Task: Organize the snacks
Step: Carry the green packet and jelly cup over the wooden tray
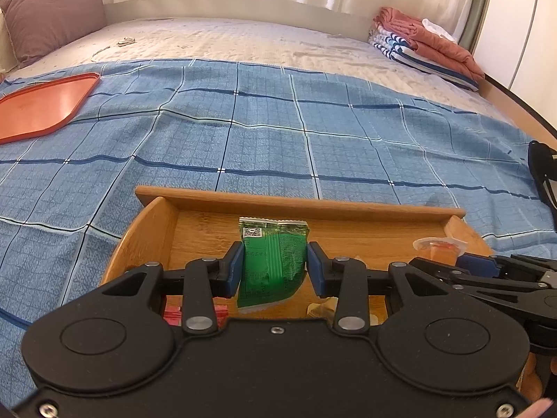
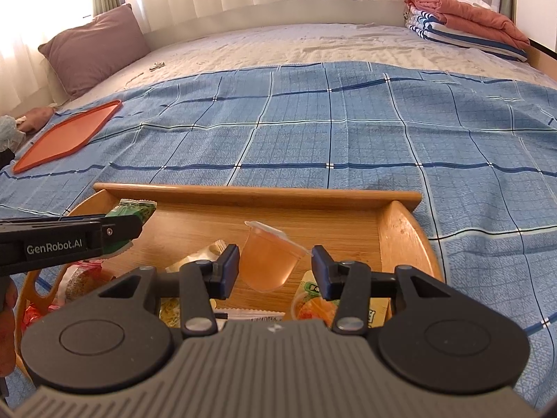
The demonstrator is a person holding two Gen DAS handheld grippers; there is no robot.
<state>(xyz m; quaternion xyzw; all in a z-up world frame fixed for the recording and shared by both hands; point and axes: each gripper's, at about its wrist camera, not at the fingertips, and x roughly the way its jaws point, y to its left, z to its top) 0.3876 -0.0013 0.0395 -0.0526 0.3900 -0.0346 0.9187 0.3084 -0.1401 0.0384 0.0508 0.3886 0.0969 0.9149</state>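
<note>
Over the wooden tray (image 2: 257,195), both grippers have a snack each. The left gripper (image 1: 275,268) is pinching a green packet (image 1: 269,261), pads pressed on both its sides, held upright above the tray's floor near the far wall. The right gripper (image 2: 275,268) is holding a jelly cup (image 2: 269,261) filled with orange jelly; it hangs tilted, the left pad against its side and the right pad at the lid's rim (hard to say how firmly that side bites).

As for progress, I'd say it's early to middle. The orange tray (image 2: 68,136) off by the left edge of the blue plaid blanket (image 2: 348,139) looks bare, and if that's where sorted stuff goes, nothing has landed there yet. Plenty is left in the wooden tray: another jelly cup (image 2: 311,304), some pale wrappers (image 2: 202,254), a red-and-white bag (image 2: 81,275) at the near left end.

Around it: a pillow (image 2: 94,48) far left, folded laundry (image 2: 466,17) at the bed's far right corner. Nothing sits between the wooden tray and the orange one, but the two grippers are close side by side, so they could bump.
</note>
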